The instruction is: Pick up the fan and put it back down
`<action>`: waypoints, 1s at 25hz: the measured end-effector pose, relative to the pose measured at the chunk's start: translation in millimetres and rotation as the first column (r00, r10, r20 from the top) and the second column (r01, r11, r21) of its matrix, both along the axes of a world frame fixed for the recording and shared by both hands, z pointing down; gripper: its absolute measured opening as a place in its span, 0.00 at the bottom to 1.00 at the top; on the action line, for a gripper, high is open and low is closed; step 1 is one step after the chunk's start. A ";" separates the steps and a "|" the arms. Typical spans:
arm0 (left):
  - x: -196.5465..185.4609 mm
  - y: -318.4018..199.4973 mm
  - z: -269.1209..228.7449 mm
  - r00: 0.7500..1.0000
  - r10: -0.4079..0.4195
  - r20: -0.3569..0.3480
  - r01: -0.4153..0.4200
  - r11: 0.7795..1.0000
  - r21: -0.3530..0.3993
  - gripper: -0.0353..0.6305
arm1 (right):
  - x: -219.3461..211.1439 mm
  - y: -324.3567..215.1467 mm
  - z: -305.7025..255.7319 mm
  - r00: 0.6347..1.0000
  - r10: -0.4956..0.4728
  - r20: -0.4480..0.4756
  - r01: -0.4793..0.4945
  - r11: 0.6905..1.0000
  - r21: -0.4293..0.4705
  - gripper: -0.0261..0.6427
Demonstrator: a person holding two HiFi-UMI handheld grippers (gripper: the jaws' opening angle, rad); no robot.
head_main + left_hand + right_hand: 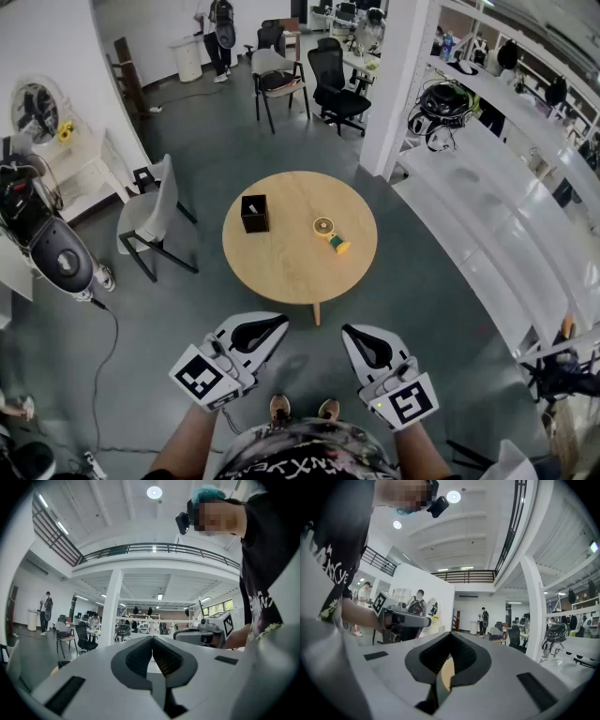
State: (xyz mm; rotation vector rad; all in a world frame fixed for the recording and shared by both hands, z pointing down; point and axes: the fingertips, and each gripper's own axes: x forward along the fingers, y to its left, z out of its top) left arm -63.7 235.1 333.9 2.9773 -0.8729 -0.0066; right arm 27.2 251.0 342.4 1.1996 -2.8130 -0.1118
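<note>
On the round table (pixel 281 272), well apart from both claws: small fan (pixel 328 232), untouched; left gripper (pixel 270 327) and right gripper (pixel 356 337), jaws together, empty; pickup apparently unstarted, next needing approach and opened jaws.

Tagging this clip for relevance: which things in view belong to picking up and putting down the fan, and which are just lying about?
Part of the job:
- small yellow fan, lying on the round wooden table
- left gripper and right gripper, jaws shut, empty, short of the table

Just lying about:
- black open box on the table
- white chair
- black office chair
</note>
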 end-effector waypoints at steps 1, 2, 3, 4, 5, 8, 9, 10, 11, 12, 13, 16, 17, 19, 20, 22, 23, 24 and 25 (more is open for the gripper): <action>0.3 0.0 -0.8 1.000 0.001 0.000 -0.001 1.000 0.000 0.08 | -0.5 -0.2 -0.4 1.000 -0.001 -0.002 0.001 1.000 -0.006 0.04; 0.6 -0.1 -1.6 1.000 0.002 -0.001 -0.002 1.000 0.000 0.08 | -0.8 -0.7 -1.1 1.000 -0.001 -0.002 0.001 1.000 -0.008 0.04; 1.0 0.0 -2.3 1.000 0.003 -0.001 -0.003 1.000 0.001 0.08 | -1.0 -1.4 -2.3 1.000 0.000 -0.001 0.000 1.000 -0.005 0.04; 1.4 0.0 -2.7 1.000 0.003 -0.002 -0.003 1.000 0.001 0.08 | -1.0 -2.0 -3.3 1.000 -0.001 -0.001 0.001 1.000 -0.001 0.04; 1.9 0.1 -3.0 1.000 0.003 -0.003 -0.003 1.000 0.001 0.08 | -0.8 -2.4 -3.6 1.000 -0.002 -0.002 0.002 1.000 0.002 0.04; 2.6 0.3 -3.2 1.000 -0.001 -0.004 0.001 1.000 0.003 0.08 | 0.3 -2.6 -3.1 1.000 -0.005 -0.008 0.005 1.000 0.004 0.04; 2.5 0.4 -3.2 1.000 -0.002 -0.005 0.002 1.000 0.003 0.08 | 0.4 -2.6 -3.1 1.000 -0.005 -0.008 0.005 1.000 0.005 0.04; 2.2 0.5 -3.1 1.000 -0.002 -0.005 0.002 1.000 0.003 0.08 | 0.3 -2.7 -3.2 1.000 -0.005 -0.008 0.005 1.000 0.006 0.04; 1.9 0.5 -2.7 1.000 -0.003 -0.004 0.003 1.000 0.003 0.08 | -0.1 -2.8 -3.3 1.000 -0.005 -0.006 0.005 1.000 0.006 0.03; 1.6 0.7 -2.1 1.000 -0.003 -0.004 0.003 1.000 0.002 0.08 | -0.3 -2.8 -2.8 1.000 -0.005 -0.005 0.005 1.000 0.003 0.04; 1.5 0.9 -1.4 1.000 -0.004 -0.003 0.004 1.000 0.001 0.08 | -0.4 -2.7 -1.8 1.000 -0.005 -0.004 0.005 1.000 -0.003 0.04; 2.7 1.7 0.2 1.000 -0.002 0.001 0.002 1.000 -0.003 0.08 | -1.0 -0.4 4.0 1.000 -0.018 -0.005 0.017 0.999 -0.045 0.04; 3.3 1.7 0.2 1.000 -0.001 0.002 0.001 1.000 -0.004 0.08 | -1.8 1.0 6.6 1.000 -0.026 -0.011 0.025 0.998 -0.066 0.04; 4.6 2.0 -0.1 1.000 0.004 0.003 -0.004 1.000 -0.007 0.08 | -2.4 1.3 6.0 1.000 -0.029 -0.010 0.029 0.998 -0.064 0.04; 5.4 2.5 -0.1 1.000 0.007 0.002 -0.007 1.000 -0.007 0.08 | -2.2 0.3 3.1 1.000 -0.025 -0.003 0.025 0.999 -0.042 0.04; 7.3 4.0 0.3 1.000 0.012 0.002 -0.012 1.000 -0.007 0.08 | -1.6 0.2 -0.1 1.000 -0.019 0.006 0.019 1.000 -0.013 0.04; 8.1 5.0 0.5 1.000 0.013 0.003 -0.013 1.000 -0.007 0.08 | -1.4 1.3 -0.1 1.000 -0.019 0.006 0.019 1.000 -0.011 0.04; 8.7 6.0 0.6 1.000 0.013 0.005 -0.013 1.000 -0.008 0.08 | -1.3 2.7 0.3 1.000 -0.020 0.005 0.020 1.000 -0.014 0.04; 9.0 6.8 0.5 1.000 0.013 0.006 -0.013 1.000 -0.008 0.08 | -1.4 4.3 1.1 1.000 -0.023 0.002 0.023 1.000 -0.021 0.04</action>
